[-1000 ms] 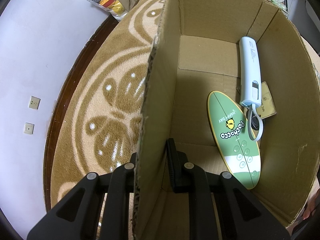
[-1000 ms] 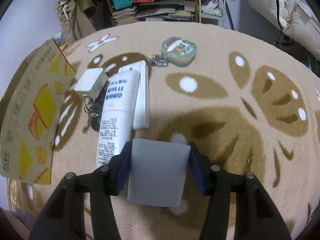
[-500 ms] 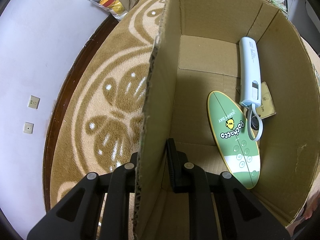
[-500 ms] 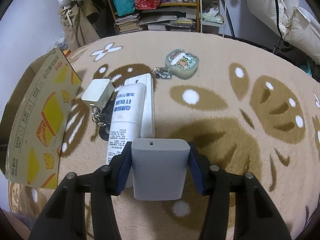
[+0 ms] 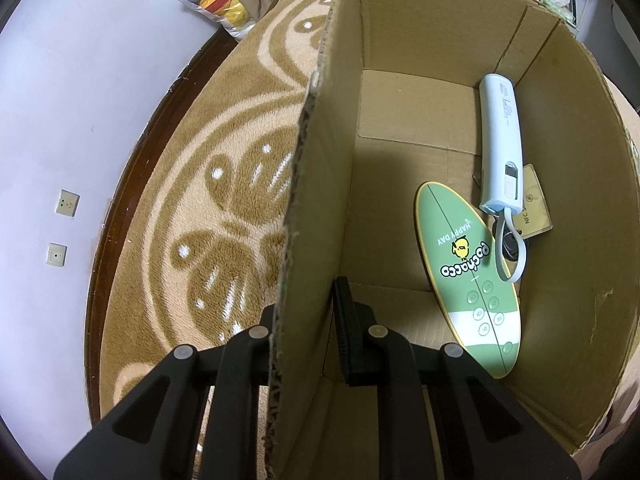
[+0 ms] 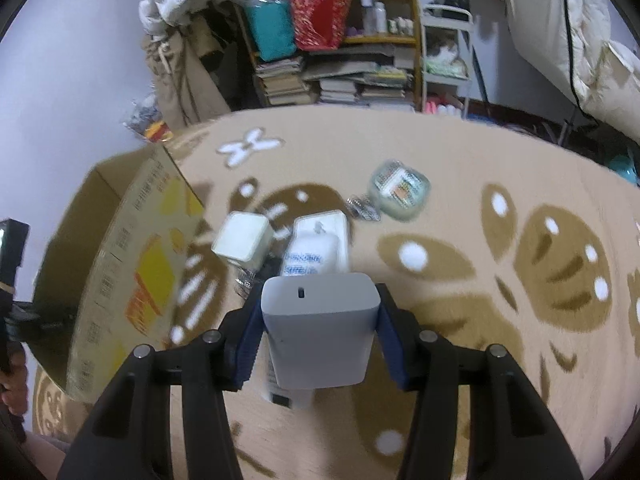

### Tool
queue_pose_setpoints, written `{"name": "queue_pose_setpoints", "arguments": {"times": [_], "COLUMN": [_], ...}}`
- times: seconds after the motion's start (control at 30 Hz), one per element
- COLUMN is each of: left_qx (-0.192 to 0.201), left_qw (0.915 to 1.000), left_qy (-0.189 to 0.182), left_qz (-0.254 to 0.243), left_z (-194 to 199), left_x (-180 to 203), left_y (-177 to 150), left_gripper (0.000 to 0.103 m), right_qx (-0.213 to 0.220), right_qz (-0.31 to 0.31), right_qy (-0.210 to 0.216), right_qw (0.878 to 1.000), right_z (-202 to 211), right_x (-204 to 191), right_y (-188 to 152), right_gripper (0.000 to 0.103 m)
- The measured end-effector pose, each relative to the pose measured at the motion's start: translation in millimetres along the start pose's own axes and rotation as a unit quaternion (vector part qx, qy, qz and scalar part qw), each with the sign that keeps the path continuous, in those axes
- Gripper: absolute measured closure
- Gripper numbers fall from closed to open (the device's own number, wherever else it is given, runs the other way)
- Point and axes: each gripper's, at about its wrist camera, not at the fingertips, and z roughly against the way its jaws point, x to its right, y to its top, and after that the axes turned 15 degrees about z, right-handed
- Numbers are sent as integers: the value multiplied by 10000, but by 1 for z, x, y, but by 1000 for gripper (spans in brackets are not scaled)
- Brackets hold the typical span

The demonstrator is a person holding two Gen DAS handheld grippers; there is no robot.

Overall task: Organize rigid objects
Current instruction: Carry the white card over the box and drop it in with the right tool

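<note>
The right tongs (image 6: 320,320) pinch a pale grey, round-cornered rectangular power bank (image 6: 320,332) between their blue pads, one pad pressed on each long side; its smooth matte casing shows a small dark slot in the end face, and it hangs clear above the tan and brown patterned rug (image 6: 460,264); its lower end is cut off from sight behind the black finger frames. On the rug beyond it lie a white tube with blue print (image 6: 308,260) resting on a flat white case (image 6: 336,224), a small white cube-shaped charger (image 6: 242,240), and a pale green rounded case with a colourful picture (image 6: 400,190) beside a metal chain; all are blurred, so the print cannot be read, and the power bank hides the tube's near part. The open brown cardboard box with yellow printing (image 6: 132,264) stands to the left.

The left tongs (image 5: 308,320) are pressed together on the near wall of that box (image 5: 316,200), one finger outside and one inside; the outer finger is mostly hidden behind the cardboard. Inside lie a green oval remote with a yellow rim (image 5: 468,272), a long pale blue stick-shaped power bank with a loop cord (image 5: 502,144), and a yellowish card (image 5: 536,208) partly covered by it; a dark thing under the cord is too hidden to identify.
</note>
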Motion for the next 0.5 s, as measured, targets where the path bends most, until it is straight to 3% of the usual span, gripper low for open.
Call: {"name": "queue_pose_setpoints", "arguments": {"times": [0.5], "left_qx": [-23], "left_qw": [10000], "left_qy": [-20], "left_qz": [28], "left_z": [-1], "left_x": [0], "left_y": [0], "left_gripper": [88], "right_qx": [640], "right_qz": [906], "right_qy": [563], "right_qw": [9922], "right_z": [13], "right_x": [-91], "right_y": [88], "right_gripper": [47]}}
